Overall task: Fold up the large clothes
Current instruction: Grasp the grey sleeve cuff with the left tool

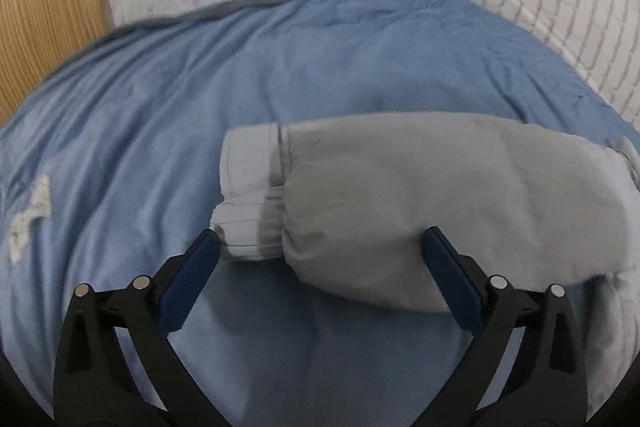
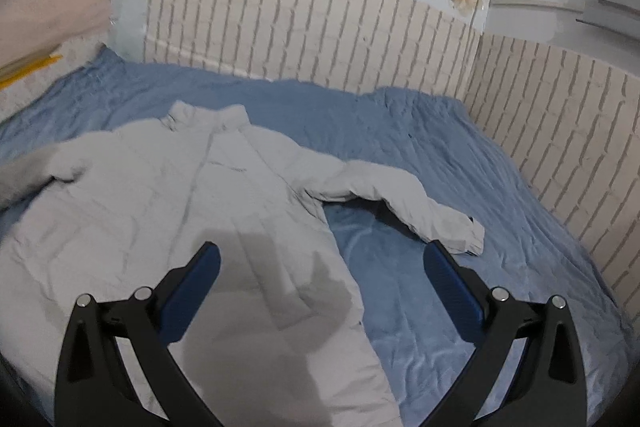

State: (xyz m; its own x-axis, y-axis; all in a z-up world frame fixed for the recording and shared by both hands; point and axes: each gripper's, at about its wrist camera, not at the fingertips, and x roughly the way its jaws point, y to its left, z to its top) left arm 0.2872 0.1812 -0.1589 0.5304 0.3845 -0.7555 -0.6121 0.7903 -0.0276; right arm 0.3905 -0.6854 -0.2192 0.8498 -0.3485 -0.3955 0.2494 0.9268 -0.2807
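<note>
Blue-padded fingers (image 1: 208, 251) of the left gripper (image 1: 320, 247) are spread wide and nothing is held between them; they are poised just over the cuff end of a sleeve (image 1: 400, 211). On the right gripper (image 2: 322, 259) the fingers are likewise set wide apart and empty, above the hem side of the garment.

A pale grey, lightly padded jacket with a stand-up collar (image 2: 160, 195) is laid front-up on a rumpled blue quilted bedspread (image 2: 460, 155), its collar towards a white brick-pattern wall panel (image 2: 320, 39) and its other sleeve (image 2: 400, 203) stretched out to the side, with the elastic cuff (image 2: 468, 235) lying near the right finger.

The jacket is judged soft, puffy and light, with a smooth shell likely to slip and spring back. A hold is best taken at the gathered cuffs (image 1: 248, 231) or seamed edges, where the fabric is firmer and thin enough to be pinched.
</note>
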